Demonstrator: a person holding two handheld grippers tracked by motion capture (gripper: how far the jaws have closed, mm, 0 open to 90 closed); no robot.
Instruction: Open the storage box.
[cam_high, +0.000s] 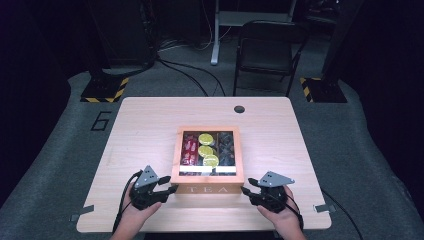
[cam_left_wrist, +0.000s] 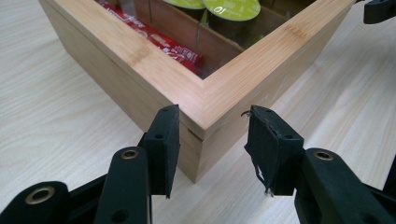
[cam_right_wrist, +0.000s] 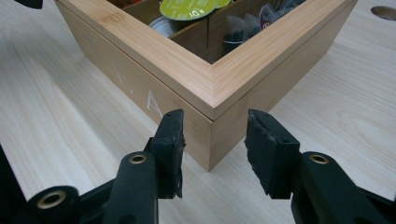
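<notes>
Wooden tea box (cam_high: 207, 181) near the tabletop (cam_high: 145, 125) front edge, left gripper (cam_left_wrist: 212, 151) and right gripper (cam_right_wrist: 214, 151) jaws released, each straddling a front box corner

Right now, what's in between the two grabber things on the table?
The wooden tea box. In the high view its front, marked TEA, spans the stretch between the left gripper and the right gripper, each open at a front corner.

tea box (cam_left_wrist: 205, 88) far side cut off

Light wood table (cam_high: 140, 130); closed wooden tea box (cam_high: 207, 184) resting near front centre.
</notes>
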